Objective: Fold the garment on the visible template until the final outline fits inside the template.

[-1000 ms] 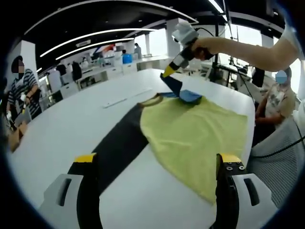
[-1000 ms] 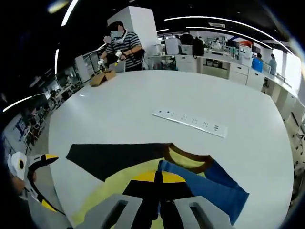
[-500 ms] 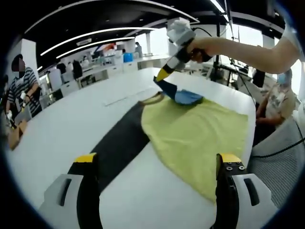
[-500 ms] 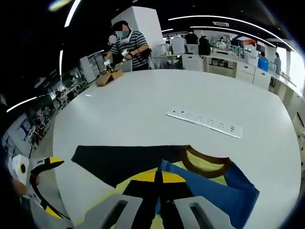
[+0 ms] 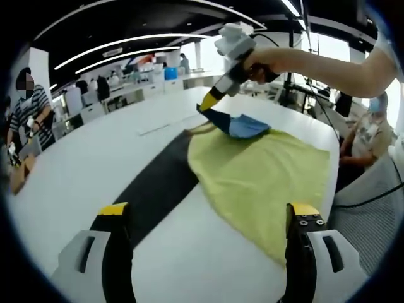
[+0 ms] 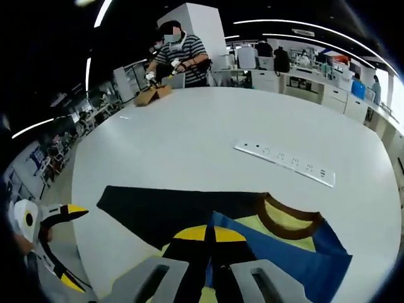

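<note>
On the white table (image 5: 76,170), the right gripper (image 5: 207,103) pinches the yellow garment's (image 5: 259,177) blue sleeve (image 5: 246,126); the left gripper (image 5: 205,218) gapes.

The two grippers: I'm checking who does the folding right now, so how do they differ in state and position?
The right gripper is shut on the blue sleeve, lifted above the garment; the left gripper is open and holds nothing. The right works at the collar end, the left hangs by the hem end over the white table. Both have yellow-tipped black jaws.

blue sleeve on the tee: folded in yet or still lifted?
Lifted, mid-fold. The right claw is shut on the blue sleeve, holding its edge above the yellow shirt; the rest of the sleeve drapes on the shirt.
</note>
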`<state>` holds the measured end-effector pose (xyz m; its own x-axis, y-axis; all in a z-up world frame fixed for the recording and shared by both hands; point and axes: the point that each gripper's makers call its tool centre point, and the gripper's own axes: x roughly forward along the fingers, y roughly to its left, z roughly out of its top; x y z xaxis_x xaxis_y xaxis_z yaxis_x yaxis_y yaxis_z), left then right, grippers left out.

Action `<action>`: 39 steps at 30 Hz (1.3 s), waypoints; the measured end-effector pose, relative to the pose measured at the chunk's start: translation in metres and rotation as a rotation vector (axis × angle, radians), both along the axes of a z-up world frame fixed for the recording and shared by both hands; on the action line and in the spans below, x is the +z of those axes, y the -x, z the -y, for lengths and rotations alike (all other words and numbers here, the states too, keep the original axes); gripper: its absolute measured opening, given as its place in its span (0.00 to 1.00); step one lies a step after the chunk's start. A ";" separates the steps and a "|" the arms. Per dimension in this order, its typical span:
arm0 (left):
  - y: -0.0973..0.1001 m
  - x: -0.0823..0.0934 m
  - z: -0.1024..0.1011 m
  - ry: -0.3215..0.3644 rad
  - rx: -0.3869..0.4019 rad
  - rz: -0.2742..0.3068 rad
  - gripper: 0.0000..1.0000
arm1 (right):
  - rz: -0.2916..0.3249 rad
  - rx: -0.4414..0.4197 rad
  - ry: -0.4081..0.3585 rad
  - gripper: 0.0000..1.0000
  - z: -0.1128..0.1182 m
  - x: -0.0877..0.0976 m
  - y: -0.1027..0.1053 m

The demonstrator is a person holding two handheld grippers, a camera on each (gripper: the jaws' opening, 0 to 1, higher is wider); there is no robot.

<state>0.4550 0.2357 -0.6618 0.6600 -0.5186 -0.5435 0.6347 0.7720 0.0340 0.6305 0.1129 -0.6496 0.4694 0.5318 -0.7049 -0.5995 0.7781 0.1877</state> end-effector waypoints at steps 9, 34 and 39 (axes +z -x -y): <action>0.001 -0.002 -0.004 0.005 0.012 -0.008 0.98 | -0.003 0.012 -0.042 0.00 -0.020 0.002 -0.002; 0.004 -0.006 -0.016 0.005 0.044 -0.016 0.98 | -0.069 0.004 -0.080 0.00 -0.047 -0.048 0.004; 0.006 -0.007 -0.017 0.004 0.050 -0.016 0.99 | -0.080 -0.016 -0.163 0.17 -0.054 -0.045 0.006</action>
